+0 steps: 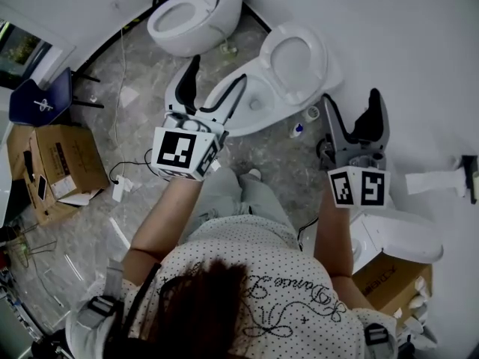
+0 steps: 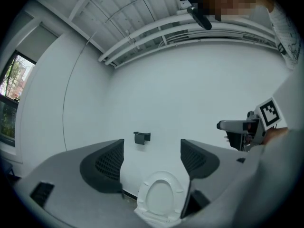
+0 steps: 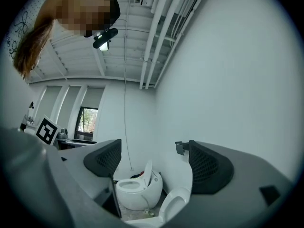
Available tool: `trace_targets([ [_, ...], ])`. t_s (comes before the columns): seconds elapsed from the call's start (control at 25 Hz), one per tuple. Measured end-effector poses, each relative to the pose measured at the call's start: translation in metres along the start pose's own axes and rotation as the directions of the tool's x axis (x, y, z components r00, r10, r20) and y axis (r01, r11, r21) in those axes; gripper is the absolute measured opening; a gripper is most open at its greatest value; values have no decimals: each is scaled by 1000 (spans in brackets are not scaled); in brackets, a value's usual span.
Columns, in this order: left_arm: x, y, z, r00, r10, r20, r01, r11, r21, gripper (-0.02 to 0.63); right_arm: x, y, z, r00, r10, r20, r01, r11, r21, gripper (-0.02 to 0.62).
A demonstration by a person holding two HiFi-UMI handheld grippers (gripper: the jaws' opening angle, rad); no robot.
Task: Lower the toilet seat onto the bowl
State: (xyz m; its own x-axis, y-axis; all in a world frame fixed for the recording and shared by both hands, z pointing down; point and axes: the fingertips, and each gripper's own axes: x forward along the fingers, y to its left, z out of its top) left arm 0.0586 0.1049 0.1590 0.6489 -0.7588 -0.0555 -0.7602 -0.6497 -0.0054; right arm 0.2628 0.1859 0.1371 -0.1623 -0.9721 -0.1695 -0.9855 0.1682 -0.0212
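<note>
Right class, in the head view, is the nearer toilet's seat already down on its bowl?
No, the toilet seat stands raised behind the open bowl, not resting on its rim.

Both bare forearms reach forward from the lower middle of the head view. The left forearm (image 1: 159, 219) rises toward the frame's centre left and carries the left tool (image 1: 219, 72), which is tilted toward the upper right. Its jaws are spread wide apart. The right forearm (image 1: 331, 234) runs nearly straight up at centre right. The right tool (image 1: 350, 102) points upward, its jaws likewise spread wide.
</note>
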Motion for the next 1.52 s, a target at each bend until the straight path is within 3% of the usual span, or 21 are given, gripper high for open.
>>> trace_targets([
  [0.44, 78, 13, -15, 998, -62, 3, 63, 998, -10, 356, 43, -41, -26, 997, -55, -52, 57, 998, 23, 428],
  [1.04, 206, 93, -17, 987, -159, 23, 160, 987, -17, 356, 168, -78, -40, 984, -171, -47, 172, 985, 8, 420],
  [1.28, 230, 105, -34, 989, -145, -10, 144, 989, -40, 356, 189, -97, -55, 982, -172, -77, 175, 984, 36, 411],
  [1.52, 248, 109, -58, 993, -107, -53, 104, 993, -59, 356, 216, -119, -84, 985, -118, -129, 128, 989, 76, 400],
])
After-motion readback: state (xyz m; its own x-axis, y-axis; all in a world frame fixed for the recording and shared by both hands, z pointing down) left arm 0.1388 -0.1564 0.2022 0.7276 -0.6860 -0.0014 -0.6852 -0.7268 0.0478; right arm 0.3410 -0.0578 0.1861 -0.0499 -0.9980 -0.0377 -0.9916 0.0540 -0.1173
